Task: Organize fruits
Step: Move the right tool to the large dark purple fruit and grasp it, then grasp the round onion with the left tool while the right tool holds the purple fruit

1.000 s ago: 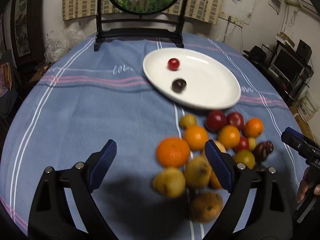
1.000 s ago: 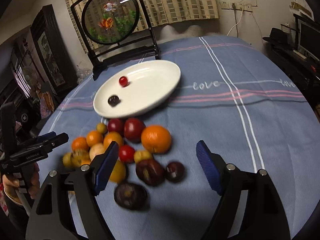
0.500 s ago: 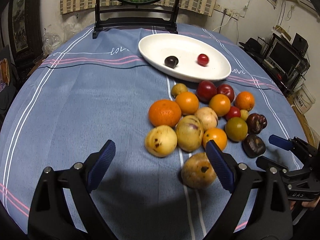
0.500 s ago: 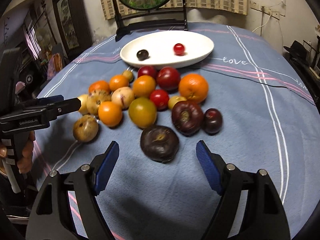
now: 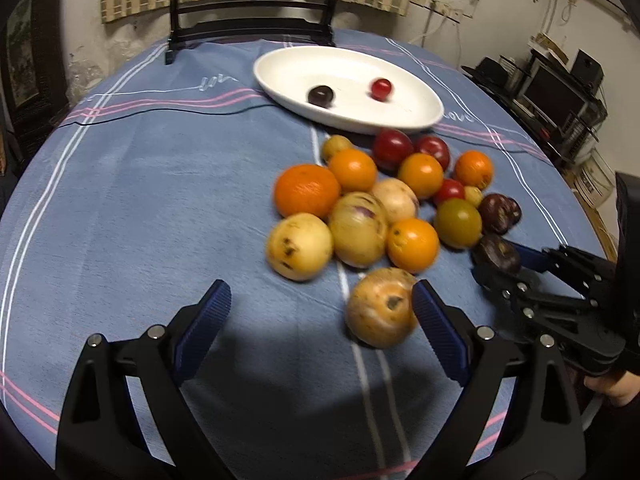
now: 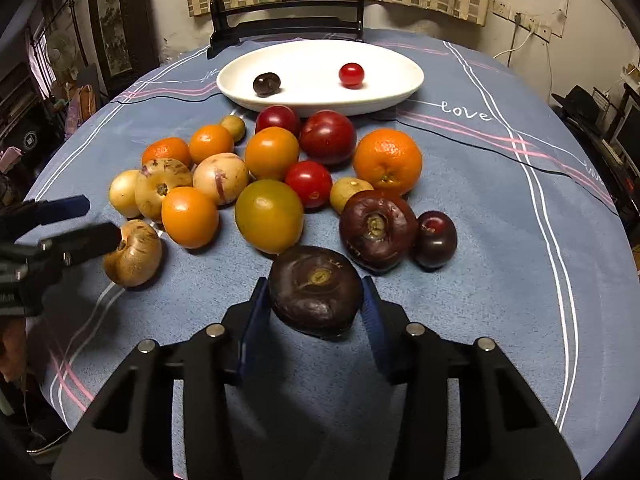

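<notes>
My right gripper point(image 6: 314, 285) is closing its jaws around a wrinkled dark purple fruit point(image 6: 316, 300) at the near edge of the fruit pile, and both blue pads touch its sides. In the left wrist view the right gripper point(image 5: 500, 264) holds that dark fruit point(image 5: 498, 254). My left gripper point(image 5: 320, 296) is open just above the cloth, a brownish-yellow fruit point(image 5: 380, 308) lying against its right finger. The white oval plate point(image 6: 384, 92) behind the pile holds a small dark fruit point(image 6: 266, 83) and a red cherry tomato point(image 6: 351, 75).
Several oranges, red tomatoes, yellow and purple fruits lie heaped on the blue striped tablecloth point(image 6: 500, 240) between the grippers and the plate. A black stand with a round painted screen point(image 6: 286, 20) rises behind the plate. The left gripper point(image 6: 80, 220) shows at the left.
Both grippers moved down and nearer the pile. The right jaws narrowed from wide open onto the dark purple fruit. The brownish-yellow fruit now lies at the left gripper's right finger.
</notes>
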